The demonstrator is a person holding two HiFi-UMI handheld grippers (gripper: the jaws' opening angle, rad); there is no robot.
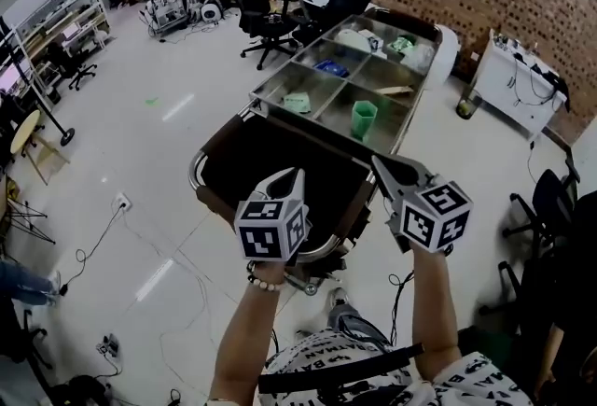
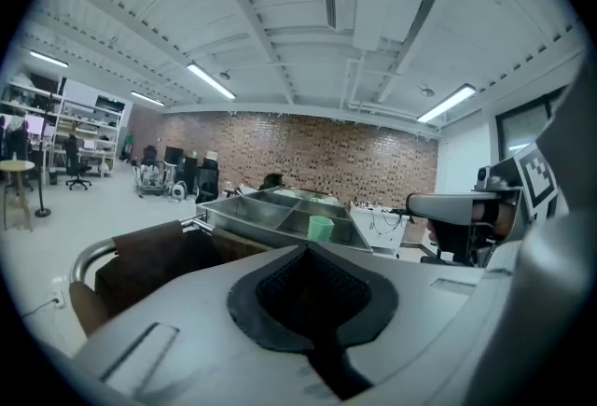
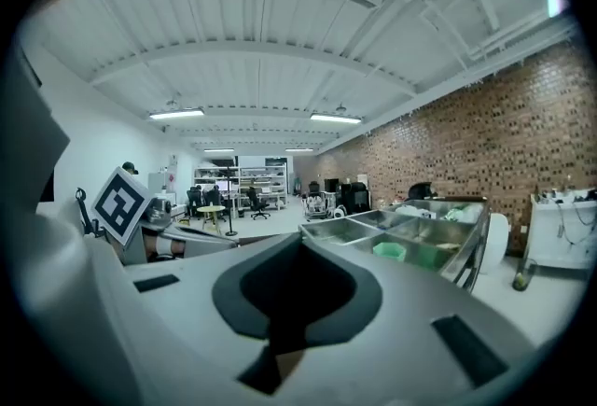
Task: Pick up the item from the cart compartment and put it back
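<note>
**Both Claws Closed Short of the Cart Tray**

The left claw (image 1: 295, 175) is pressed together and empty above the cart's dark bin (image 1: 270, 161). Beyond it, in the steel tray (image 1: 392, 119), a crumpled white item (image 1: 298, 102) lies in the near left compartment. The green cup (image 1: 363, 119) stands in the near right compartment, upright, long axis vertical, mouth up. It is ahead of the right claw (image 1: 381, 163) and apart from it. The right claw is likewise pressed together and empty.

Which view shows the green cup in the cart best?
Head view: it looks down into the compartment and shows the whole green cup upright. The left gripper view shows only its top above the tray wall; the right gripper view, a small green part.
</note>
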